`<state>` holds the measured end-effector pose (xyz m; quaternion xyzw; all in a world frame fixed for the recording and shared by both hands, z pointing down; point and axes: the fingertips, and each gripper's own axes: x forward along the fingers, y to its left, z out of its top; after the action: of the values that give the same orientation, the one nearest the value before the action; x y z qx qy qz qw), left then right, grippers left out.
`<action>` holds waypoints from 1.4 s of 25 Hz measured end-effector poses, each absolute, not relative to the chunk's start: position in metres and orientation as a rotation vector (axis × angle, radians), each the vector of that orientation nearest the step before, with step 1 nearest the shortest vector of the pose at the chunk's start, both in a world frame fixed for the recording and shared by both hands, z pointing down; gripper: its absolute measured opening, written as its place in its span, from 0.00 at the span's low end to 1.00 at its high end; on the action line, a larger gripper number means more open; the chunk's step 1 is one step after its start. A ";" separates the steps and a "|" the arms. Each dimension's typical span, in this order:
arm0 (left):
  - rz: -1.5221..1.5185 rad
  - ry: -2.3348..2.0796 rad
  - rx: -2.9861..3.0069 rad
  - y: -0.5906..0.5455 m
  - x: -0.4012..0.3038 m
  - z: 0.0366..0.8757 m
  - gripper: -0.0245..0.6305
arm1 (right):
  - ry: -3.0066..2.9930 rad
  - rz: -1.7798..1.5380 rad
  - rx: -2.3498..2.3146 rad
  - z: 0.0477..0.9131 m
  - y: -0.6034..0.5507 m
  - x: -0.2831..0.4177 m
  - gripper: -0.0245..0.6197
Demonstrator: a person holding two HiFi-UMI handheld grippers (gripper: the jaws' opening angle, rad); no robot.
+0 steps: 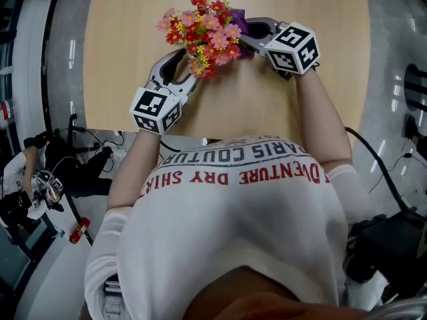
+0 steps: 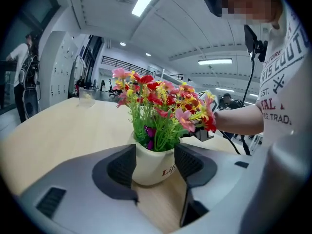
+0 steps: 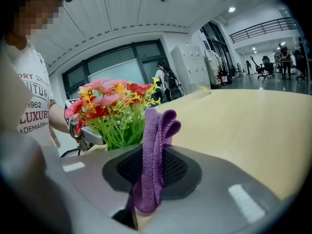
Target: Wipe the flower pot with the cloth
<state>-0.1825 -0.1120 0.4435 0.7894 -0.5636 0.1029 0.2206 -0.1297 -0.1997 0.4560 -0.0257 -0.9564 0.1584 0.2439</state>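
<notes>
A cream flower pot (image 2: 152, 165) with red, pink and yellow flowers (image 1: 203, 32) stands on the light wooden table (image 1: 127, 25). My left gripper (image 1: 187, 70) comes at it from the near left, and both pads (image 2: 122, 165) press on the pot's sides. From the right, my right gripper (image 1: 249, 36) reaches to the flowers, shut on a folded purple cloth (image 3: 157, 135) that sticks up between its jaws. The cloth (image 1: 239, 24) sits against the bouquet's right side. In the head view the blooms hide the pot.
A small clear cup (image 2: 86, 97) stands far back on the table (image 2: 53, 128). The table's near edge (image 1: 220, 137) runs just in front of my body. Cables and a red bottle (image 1: 79, 231) lie on the floor at the left.
</notes>
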 end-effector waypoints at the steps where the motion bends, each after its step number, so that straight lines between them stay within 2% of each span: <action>1: 0.294 -1.537 2.199 -0.113 -0.184 0.444 0.39 | -2.607 0.427 -0.080 0.456 -0.196 -0.127 0.14; 18: 0.493 -1.058 2.453 -0.109 -0.177 0.438 0.39 | -2.580 0.400 -0.132 0.447 -0.131 -0.087 0.14; 28: 0.519 -1.027 2.475 -0.107 -0.174 0.439 0.39 | -2.617 0.463 -0.093 0.437 -0.144 -0.079 0.14; 35: 0.553 -1.022 2.484 -0.107 -0.174 0.440 0.39 | -2.624 0.542 -0.157 0.428 -0.168 -0.101 0.14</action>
<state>-0.1739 -0.1074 0.4397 0.8878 -0.3652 0.1977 0.1985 -0.1006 -0.1678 0.4278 -0.0569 -0.9521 0.1967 0.2270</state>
